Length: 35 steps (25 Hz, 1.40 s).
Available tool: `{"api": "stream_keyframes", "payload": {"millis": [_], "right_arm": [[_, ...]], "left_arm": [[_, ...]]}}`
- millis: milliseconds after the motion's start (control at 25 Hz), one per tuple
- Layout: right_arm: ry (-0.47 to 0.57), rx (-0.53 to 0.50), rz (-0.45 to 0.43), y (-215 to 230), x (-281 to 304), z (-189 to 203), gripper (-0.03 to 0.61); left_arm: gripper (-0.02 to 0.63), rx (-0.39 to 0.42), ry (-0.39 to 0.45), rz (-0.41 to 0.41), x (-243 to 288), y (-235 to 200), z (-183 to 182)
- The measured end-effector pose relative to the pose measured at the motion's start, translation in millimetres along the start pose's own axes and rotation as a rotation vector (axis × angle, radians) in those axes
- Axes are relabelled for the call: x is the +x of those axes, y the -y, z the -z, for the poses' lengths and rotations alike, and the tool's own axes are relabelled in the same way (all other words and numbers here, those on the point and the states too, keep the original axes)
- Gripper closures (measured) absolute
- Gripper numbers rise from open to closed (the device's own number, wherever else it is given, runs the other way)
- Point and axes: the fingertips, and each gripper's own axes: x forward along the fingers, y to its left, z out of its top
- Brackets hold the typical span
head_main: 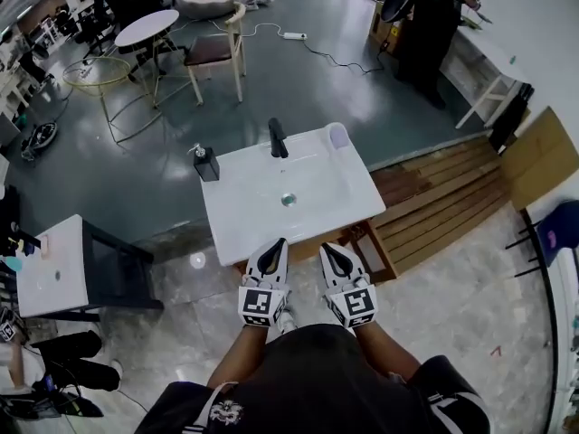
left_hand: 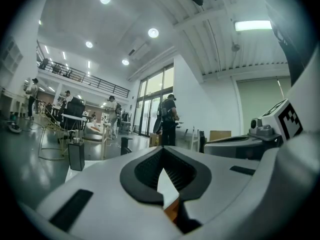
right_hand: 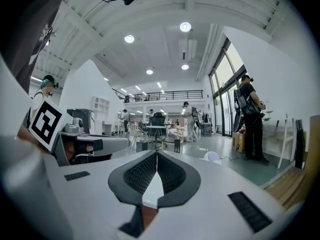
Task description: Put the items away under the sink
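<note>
A white sink top [head_main: 244, 215] stands in front of me with a black faucet [head_main: 277, 138] at its back edge. On it are a black soap dispenser [head_main: 206, 164] at the back left and a pale cup [head_main: 336, 136] at the back right. My left gripper [head_main: 275, 244] and right gripper [head_main: 328, 248] hover side by side over the sink's near edge, both shut and holding nothing. The left gripper view shows the dispenser [left_hand: 76, 155] and faucet [left_hand: 125, 145] past the shut jaws. In the right gripper view the cup [right_hand: 213, 157] sits ahead to the right.
A wooden cabinet frame [head_main: 377, 253] shows under the sink's right side, with wooden planks [head_main: 452, 197] laid beyond it. A small white table [head_main: 52, 274] stands at my left. A chair [head_main: 217, 52], a round table [head_main: 149, 27] and a standing person [head_main: 434, 16] are farther off.
</note>
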Motion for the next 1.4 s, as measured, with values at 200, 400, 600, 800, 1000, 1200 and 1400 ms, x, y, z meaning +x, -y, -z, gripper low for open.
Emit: {"api": "stream_keyframes", "payload": {"millis": [200, 400, 600, 800, 1000, 1200, 1400], "right_arm": [[0.001, -0.010, -0.034, 5.2, 18.3, -4.7, 0.557], [-0.043, 0.006, -0.045, 19.1, 40.4, 6.2, 0.557], [-0.035, -0.001, -0.137, 32.2, 68.8, 0.8, 0.557], [-0.055, 0.017, -0.195, 58.9, 90.5, 5.5, 0.557], [-0.069, 0.047, -0.244, 83.9, 98.5, 11.3, 0.557], [-0.061, 0.024, -0.306, 109.8, 101.0, 6.8, 0.557], [-0.039, -0.002, -0.335, 127.1, 115.9, 1.6, 0.557]], "left_arm": [[0.607, -0.004, -0.002, -0.034, 2.9, -11.9, -0.8], [0.607, 0.003, -0.015, -0.109, 7.6, -28.3, 4.7], [0.607, 0.006, -0.044, -0.203, 20.3, -42.8, 9.3], [0.607, 0.027, -0.066, -0.261, 45.9, -40.9, 10.7], [0.607, 0.080, -0.113, -0.296, 69.0, -31.8, 6.8], [0.607, 0.058, -0.119, -0.367, 90.7, -27.9, 9.4], [0.607, 0.036, -0.124, -0.438, 101.8, -28.1, 13.8]]}}
